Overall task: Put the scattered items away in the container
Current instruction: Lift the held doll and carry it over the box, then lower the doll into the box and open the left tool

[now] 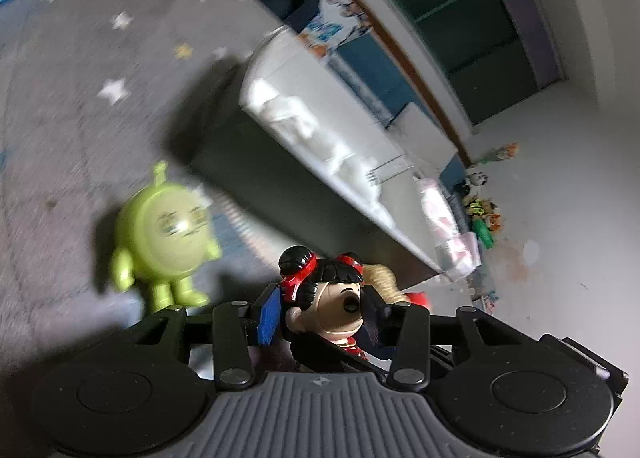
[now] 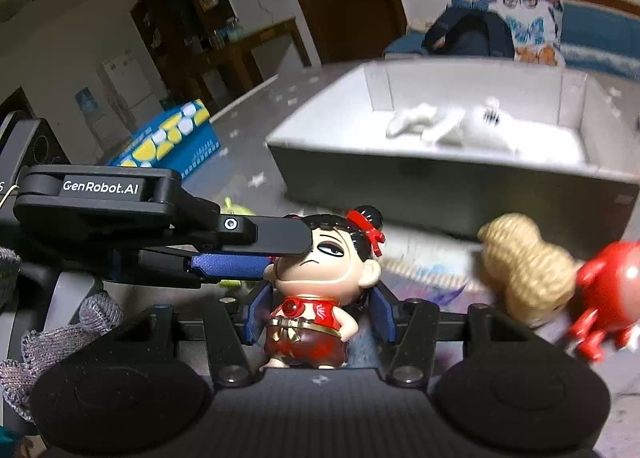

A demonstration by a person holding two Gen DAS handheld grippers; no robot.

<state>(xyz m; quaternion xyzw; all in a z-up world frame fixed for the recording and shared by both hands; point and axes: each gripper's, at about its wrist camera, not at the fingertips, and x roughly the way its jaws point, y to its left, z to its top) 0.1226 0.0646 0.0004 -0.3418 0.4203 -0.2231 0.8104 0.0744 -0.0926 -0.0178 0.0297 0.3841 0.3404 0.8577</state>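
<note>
doll figurine (image 2: pixel 314 290): looking glossy moulded plastic
red toy (image 2: pixel 608 290): shining, smooth plastic
peanut toy (image 2: pixel 524 262): showing rough knitted texture
container (image 2: pixel 440 182): appearing matt grey card
left gripper (image 2: pixel 280 254): showing matt black plastic, blue textured pads (image 2: pixel 228 264)

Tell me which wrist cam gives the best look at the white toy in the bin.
Right wrist. It looks over the grey bin's front wall onto the white toy lying on the bin floor, limbs and outline readable though blurred. The left wrist view shows the same toy tilted, overexposed and smeared, with little shape left.
</note>
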